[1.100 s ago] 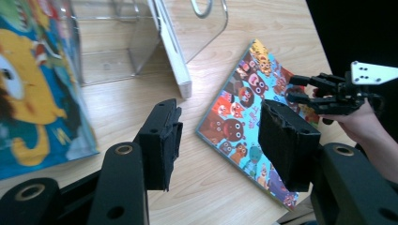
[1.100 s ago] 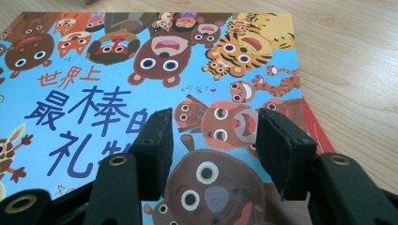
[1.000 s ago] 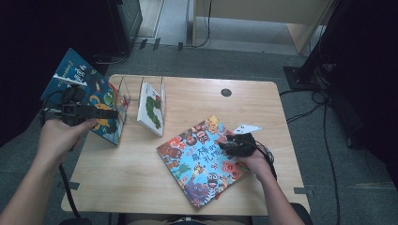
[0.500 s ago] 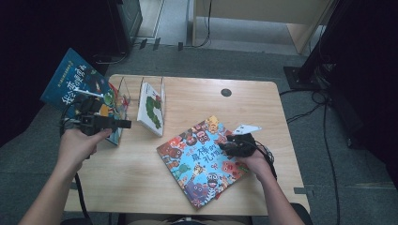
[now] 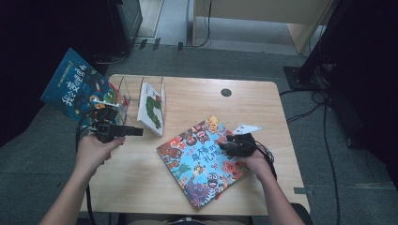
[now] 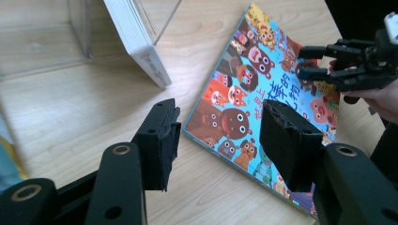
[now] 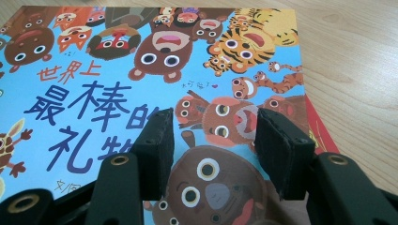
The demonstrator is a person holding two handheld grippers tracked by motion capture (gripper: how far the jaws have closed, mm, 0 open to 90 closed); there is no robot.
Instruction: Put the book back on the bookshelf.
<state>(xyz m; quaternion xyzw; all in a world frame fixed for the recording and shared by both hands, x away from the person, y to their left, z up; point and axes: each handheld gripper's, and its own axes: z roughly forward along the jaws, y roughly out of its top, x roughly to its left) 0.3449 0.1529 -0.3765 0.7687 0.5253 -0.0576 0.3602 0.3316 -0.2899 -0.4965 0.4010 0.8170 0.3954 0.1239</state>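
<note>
The animal picture book (image 5: 205, 161) lies flat on the tabletop (image 5: 141, 178), cover up, turned at an angle, its far corner pointing toward the clear rack (image 5: 133, 93) that stands at the tabletop's far left. The right claw (image 5: 230, 146) rests low over the book's right part, jaws apart with nothing between them; in the right gripper view its pads hang just above the cover without pinching it. The left claw (image 6: 218, 140) is likewise released and empty, hovering over bare wood between the rack and the book's left edge.

The likely trouble: a thin, flat book gives the jaws no edge to bite. If the right claw pushes down and drags, the book may slide toward the near edge of the tabletop rather than lift, and a pad may crease the cover. If the left claw comes in too low, it could shove the book's corner instead of getting under it. The white book (image 5: 151, 108) leaning in the rack stands close to the left claw and could be knocked over by a careless swing. A blue book (image 5: 77, 89) sits at the rack's left side, overhanging the tabletop, and may tip off if the rack is bumped.

The tabletop is pale wood with a dark round cap (image 5: 226, 92) beyond the book. Around it is grey carpet, with cables and dark furniture.
</note>
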